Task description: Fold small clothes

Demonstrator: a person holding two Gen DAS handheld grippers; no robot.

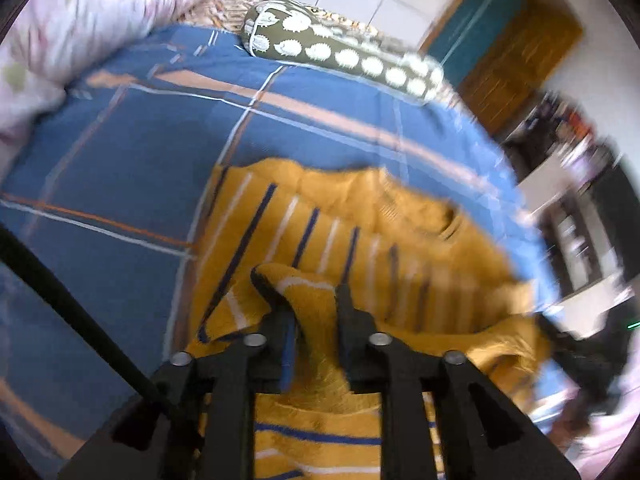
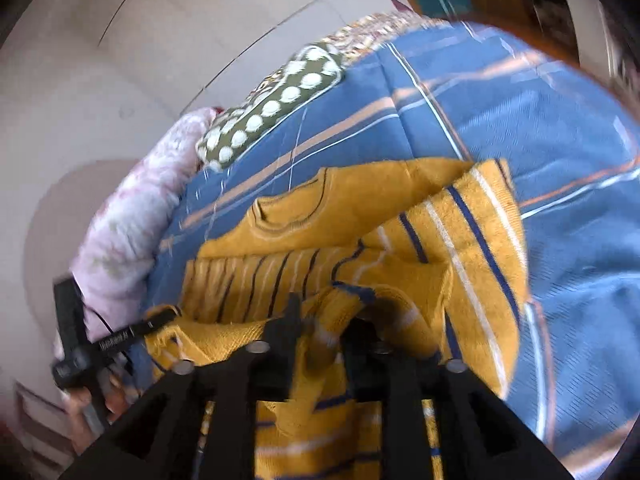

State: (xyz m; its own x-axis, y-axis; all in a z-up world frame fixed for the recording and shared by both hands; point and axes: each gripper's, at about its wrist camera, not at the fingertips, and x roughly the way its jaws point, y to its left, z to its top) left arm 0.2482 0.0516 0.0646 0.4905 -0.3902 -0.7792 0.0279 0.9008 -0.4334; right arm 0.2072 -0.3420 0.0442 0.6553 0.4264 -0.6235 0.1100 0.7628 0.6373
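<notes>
A small mustard-yellow sweater with navy and white stripes lies partly on a blue plaid bedsheet. My left gripper is shut on a fold of the sweater's striped hem and holds it above the rest of the garment. In the right wrist view the sweater shows its round neckline toward the far side and one striped part folded over. My right gripper is shut on another bunched edge of the sweater. The left gripper shows at the left of the right wrist view, gripping the cloth.
An olive pillow with white dots lies at the far edge of the bed. A pink floral quilt is bunched at the left. A wooden door and dark furniture stand beyond the bed's right side.
</notes>
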